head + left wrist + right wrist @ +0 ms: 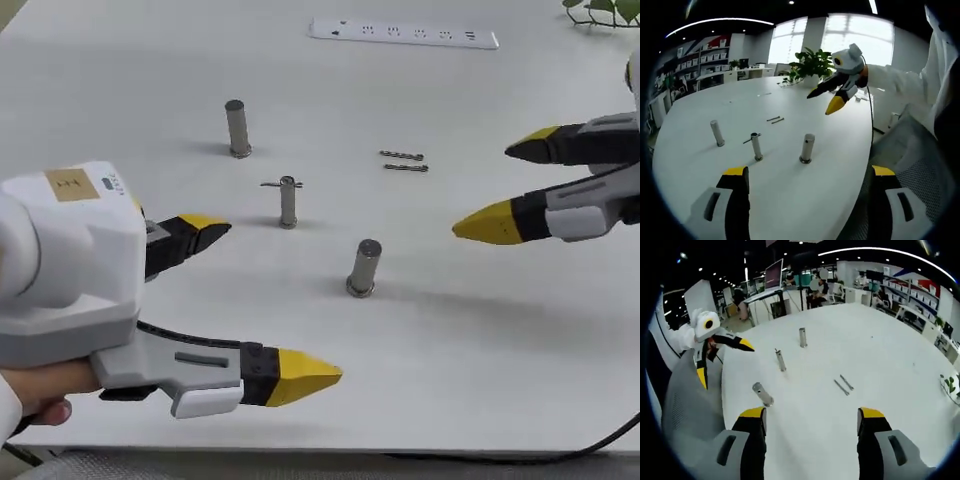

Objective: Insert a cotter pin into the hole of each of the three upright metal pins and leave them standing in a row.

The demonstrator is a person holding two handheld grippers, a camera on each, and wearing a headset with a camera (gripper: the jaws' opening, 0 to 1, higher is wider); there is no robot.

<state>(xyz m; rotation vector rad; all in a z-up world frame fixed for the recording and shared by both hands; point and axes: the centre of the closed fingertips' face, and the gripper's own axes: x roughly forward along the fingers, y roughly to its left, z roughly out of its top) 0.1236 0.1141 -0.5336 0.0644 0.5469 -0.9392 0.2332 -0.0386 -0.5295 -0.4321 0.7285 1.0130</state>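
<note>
Your left gripper [280,300] and right gripper [483,190] are both spread wide and carry nothing, poised above the table [480,340]; the two loose cotter pins [404,161] lie flat straight ahead of the right jaws, side by side and close together; a broad pinch there could take both at once, or skid them across the smooth top. The near pin [364,268] and far pin [237,128] stand bare ahead of the left jaws, with the middle pin [288,202] between them already carrying its cotter pin [272,184]; each seems to rest on a narrow foot, so pushing sideways into a hole without the left tool bracing the pin could topple it; a careless sweep might also knock the finished one and break the row.
</note>
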